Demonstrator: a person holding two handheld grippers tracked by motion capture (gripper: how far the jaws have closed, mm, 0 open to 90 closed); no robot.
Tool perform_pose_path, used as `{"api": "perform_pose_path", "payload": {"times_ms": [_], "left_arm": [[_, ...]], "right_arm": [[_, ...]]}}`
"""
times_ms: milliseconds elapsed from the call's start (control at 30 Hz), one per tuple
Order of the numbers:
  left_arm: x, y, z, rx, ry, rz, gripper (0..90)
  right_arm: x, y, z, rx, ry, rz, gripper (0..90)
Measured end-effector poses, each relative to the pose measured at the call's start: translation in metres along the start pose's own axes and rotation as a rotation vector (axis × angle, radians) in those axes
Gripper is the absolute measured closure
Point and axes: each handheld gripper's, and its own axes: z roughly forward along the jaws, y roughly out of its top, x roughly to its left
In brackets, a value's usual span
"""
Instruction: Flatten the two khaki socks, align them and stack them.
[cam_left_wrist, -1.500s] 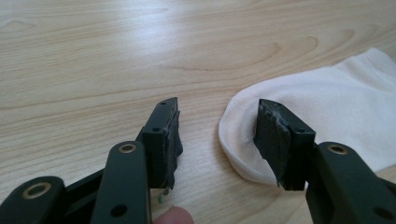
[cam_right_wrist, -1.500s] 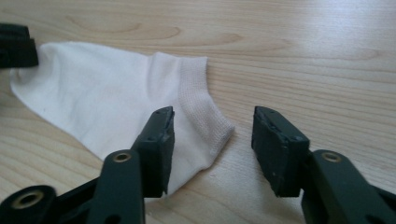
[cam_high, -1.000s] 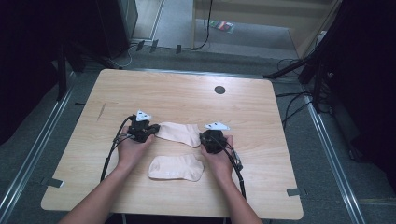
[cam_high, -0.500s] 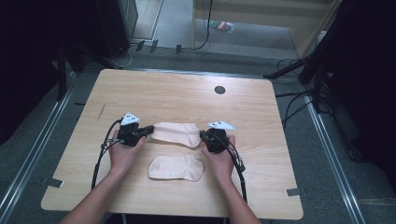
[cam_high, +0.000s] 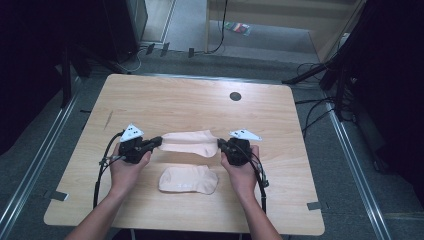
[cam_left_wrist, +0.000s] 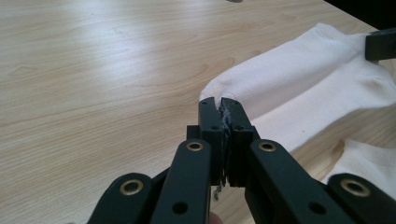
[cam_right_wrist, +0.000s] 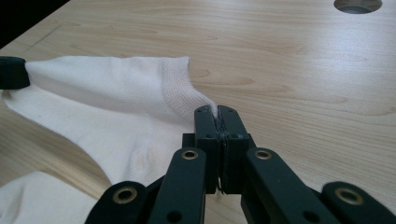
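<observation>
A pale sock (cam_high: 187, 142) hangs stretched between my two grippers, just above the wooden table (cam_high: 190, 105). My left gripper (cam_high: 159, 141) is shut on the sock's toe end, and its jaws (cam_left_wrist: 219, 105) pinch a fold of the sock (cam_left_wrist: 289, 79). My right gripper (cam_high: 220, 145) is shut on the cuff end, with the ribbed cuff (cam_right_wrist: 175, 84) pulled into its closed tips (cam_right_wrist: 215, 112). A second pale sock (cam_high: 189, 179) lies flat on the table, nearer the person and between the two hands.
A dark round cable hole (cam_high: 235, 96) sits in the far part of the table. Cables trail from both grippers toward the near edge. Bare wood lies left, right and beyond the socks. Dark stands and cables line the floor to the right.
The left hand has moved left and both hands have risen a little. The held sock is drawn out longer between the grippers and lifted off the wood. The lower sock has not moved.
</observation>
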Motion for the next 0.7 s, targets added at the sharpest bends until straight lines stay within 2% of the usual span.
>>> {"api": "perform_pose_path", "payload": {"times_ms": [100, 367, 567, 700], "left_arm": [[-0.002, 0.0, -0.003, -0.005, -0.004, 0.002, 89.6], [-0.012, -0.005, -0.026, -0.029, -0.031, 0.002, 89.6], [-0.017, -0.015, -0.041, -0.025, -0.042, 0.016, 89.7], [-0.019, -0.026, -0.051, -0.011, -0.066, 0.001, 89.8]], "right_arm": [[0.002, 0.001, -0.004, -0.002, 0.007, 0.001, 88.8], [0.008, -0.002, -0.024, -0.01, 0.037, -0.004, 88.9], [0.012, -0.011, -0.036, 0.014, 0.059, 0.003, 89.3], [0.015, -0.02, -0.042, 0.038, 0.063, 0.002, 89.5]]}}
